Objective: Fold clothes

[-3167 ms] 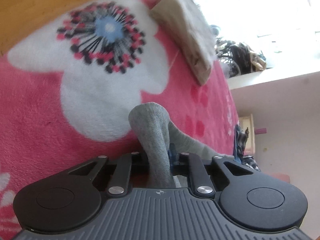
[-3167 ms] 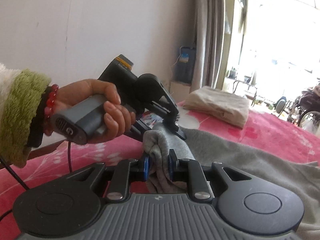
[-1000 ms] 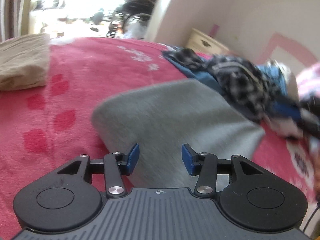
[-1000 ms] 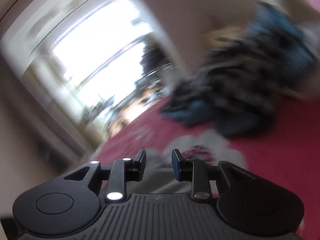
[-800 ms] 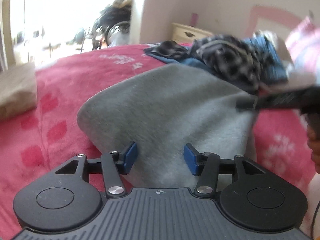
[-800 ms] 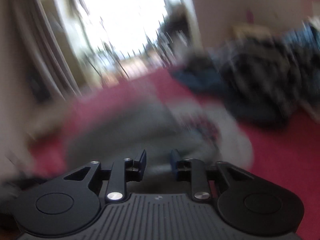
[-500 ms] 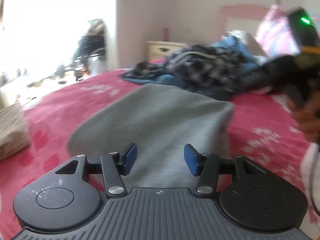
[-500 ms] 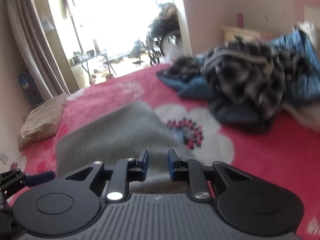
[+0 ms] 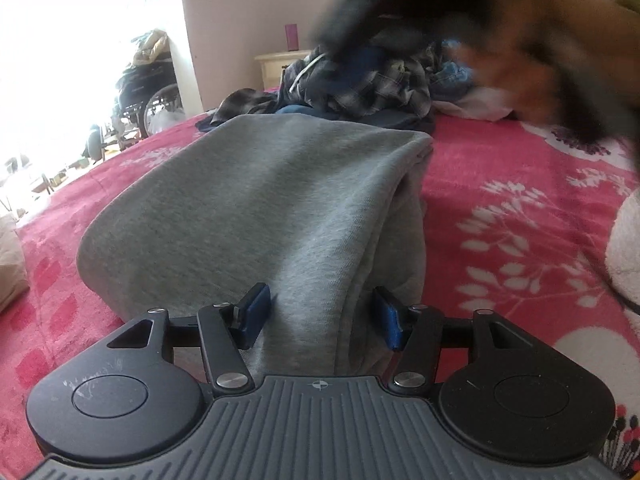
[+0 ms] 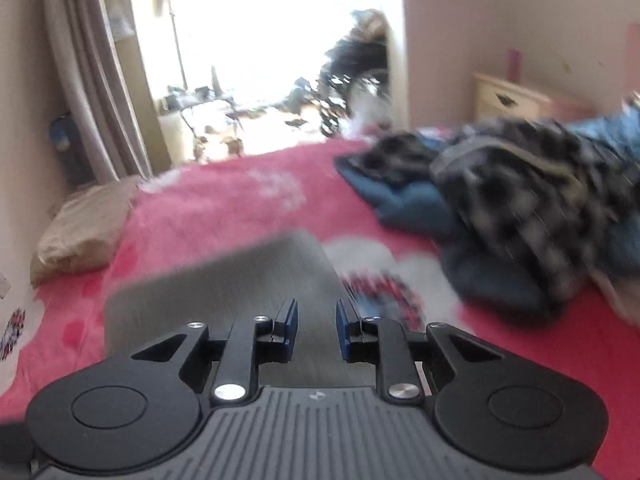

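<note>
Your left gripper (image 9: 322,316) has just been opening. Its jaws stand wide with a ridge of the folded gray sweatshirt (image 9: 256,208) rising between the pads, which don't pinch it. Your right gripper (image 10: 316,328) sits with a narrow gap and nothing clamped, hovering over the same sweatshirt on the pink blanket (image 10: 224,204). Count: one gray sweatshirt, one messy pile of clothes (image 9: 360,84) behind it, one beige folded bundle (image 10: 80,232) off left.

Pink floral bed (image 9: 520,216), folded grey garment (image 9: 256,208), clothes heap (image 9: 360,88)
</note>
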Demonstrator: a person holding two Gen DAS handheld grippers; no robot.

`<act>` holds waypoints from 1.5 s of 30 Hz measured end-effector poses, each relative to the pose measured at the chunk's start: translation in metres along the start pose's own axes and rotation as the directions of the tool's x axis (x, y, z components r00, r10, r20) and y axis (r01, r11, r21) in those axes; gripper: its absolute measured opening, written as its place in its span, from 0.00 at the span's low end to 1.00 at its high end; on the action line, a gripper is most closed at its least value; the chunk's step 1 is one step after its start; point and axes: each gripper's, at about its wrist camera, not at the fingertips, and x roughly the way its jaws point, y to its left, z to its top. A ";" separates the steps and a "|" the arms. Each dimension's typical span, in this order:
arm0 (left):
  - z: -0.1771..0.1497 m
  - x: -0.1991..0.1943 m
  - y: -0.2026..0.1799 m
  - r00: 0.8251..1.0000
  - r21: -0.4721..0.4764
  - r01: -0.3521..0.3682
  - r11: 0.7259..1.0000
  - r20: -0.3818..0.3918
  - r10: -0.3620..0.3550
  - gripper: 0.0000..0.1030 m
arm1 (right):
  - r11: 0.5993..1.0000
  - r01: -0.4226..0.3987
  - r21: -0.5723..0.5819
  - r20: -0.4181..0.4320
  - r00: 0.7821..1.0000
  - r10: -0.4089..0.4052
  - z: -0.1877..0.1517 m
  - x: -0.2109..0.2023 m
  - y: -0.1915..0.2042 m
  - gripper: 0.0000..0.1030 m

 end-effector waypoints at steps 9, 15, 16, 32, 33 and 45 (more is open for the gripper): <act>-0.004 0.001 -0.001 1.000 0.008 -0.004 1.000 0.011 0.004 0.55 | 0.990 -0.104 0.100 -0.174 0.977 0.120 0.022 0.142 -0.003 0.21; -0.004 -0.005 0.000 1.000 0.013 0.008 1.000 0.024 -0.008 0.55 | 0.970 -0.136 0.204 -0.108 0.981 0.161 0.028 0.109 -0.026 0.22; -0.003 -0.008 0.001 1.000 0.008 0.012 1.000 0.028 -0.012 0.55 | 0.964 -0.151 0.219 -0.078 0.982 0.171 0.028 0.096 -0.031 0.22; -0.004 -0.016 -0.030 0.998 0.171 0.047 0.984 0.028 -0.053 0.55 | 0.996 -0.046 0.072 -0.159 0.986 0.057 -0.044 0.017 -0.025 0.17; -0.003 -0.020 -0.030 0.998 0.175 0.042 0.984 0.032 -0.048 0.55 | 0.998 -0.040 0.058 -0.147 0.988 0.048 -0.040 0.010 -0.020 0.19; -0.007 -0.017 -0.034 0.998 0.159 0.043 0.986 0.034 -0.049 0.55 | 1.000 0.000 0.015 -0.119 0.993 0.001 -0.057 0.006 -0.015 0.17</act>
